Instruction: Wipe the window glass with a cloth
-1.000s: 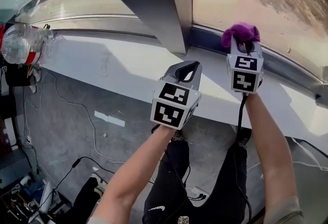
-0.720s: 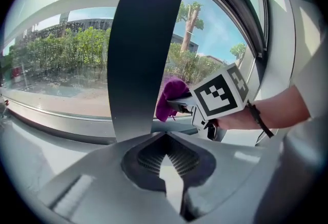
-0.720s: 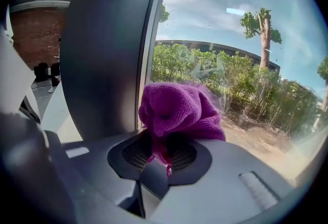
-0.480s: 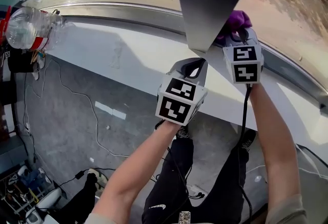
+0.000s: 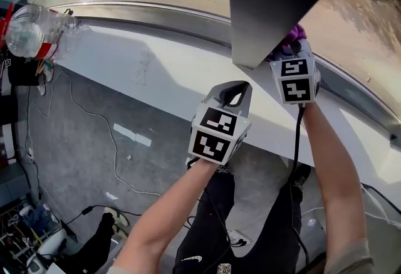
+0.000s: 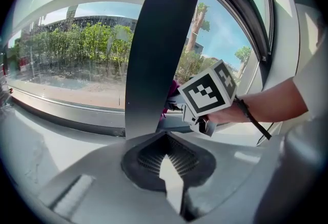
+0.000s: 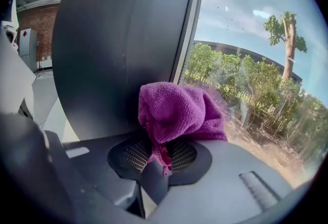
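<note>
My right claw (image 7: 160, 152) pinches a nubby purple cloth (image 7: 177, 110) by the glass (image 7: 246, 38). Left claw (image 6: 165, 138) is closed, empty.

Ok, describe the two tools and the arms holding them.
The left tool and the right tool are both grey plastic. Each carries a white cube printed with black square markers. The pads are dark and ribbed. A black cable trails from the right tool along the forearm. The sleeves are short and light-coloured.
</note>
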The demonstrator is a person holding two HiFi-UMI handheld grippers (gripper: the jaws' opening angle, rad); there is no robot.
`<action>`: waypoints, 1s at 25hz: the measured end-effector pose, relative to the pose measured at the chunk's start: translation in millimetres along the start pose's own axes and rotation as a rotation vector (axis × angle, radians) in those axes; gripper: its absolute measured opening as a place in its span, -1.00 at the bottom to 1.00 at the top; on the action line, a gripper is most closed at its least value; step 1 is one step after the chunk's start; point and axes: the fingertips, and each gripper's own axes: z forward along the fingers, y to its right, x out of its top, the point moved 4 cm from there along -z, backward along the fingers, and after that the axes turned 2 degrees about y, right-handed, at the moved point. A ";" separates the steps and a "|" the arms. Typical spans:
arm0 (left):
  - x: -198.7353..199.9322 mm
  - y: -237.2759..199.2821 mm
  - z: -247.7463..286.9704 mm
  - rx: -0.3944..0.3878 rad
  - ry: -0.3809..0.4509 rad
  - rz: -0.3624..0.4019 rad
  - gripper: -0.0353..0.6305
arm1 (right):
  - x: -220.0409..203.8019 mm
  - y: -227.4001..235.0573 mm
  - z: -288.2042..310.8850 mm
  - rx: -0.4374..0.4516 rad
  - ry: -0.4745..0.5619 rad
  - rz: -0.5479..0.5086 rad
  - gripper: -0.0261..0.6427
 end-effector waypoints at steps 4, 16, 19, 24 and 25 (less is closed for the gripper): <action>-3.6 2.0 3.4 -0.006 -0.008 0.000 -0.89 | -1.8 1.3 1.9 0.000 0.019 0.007 -0.62; -9.5 53.2 33.8 -0.043 -0.049 0.029 -0.89 | -40.8 43.8 -35.7 -0.054 0.030 -0.005 -0.62; -6.7 85.0 52.5 -0.073 -0.049 0.043 -0.89 | -63.6 71.0 -56.7 -0.077 0.027 -0.006 -0.61; -1.3 146.8 83.4 -0.127 -0.057 0.074 -0.89 | -104.5 121.2 -99.4 -0.124 0.010 0.016 -0.61; -0.6 159.8 90.0 -0.140 -0.059 0.083 -0.89 | -113.6 132.9 -109.2 -0.138 0.006 0.023 -0.61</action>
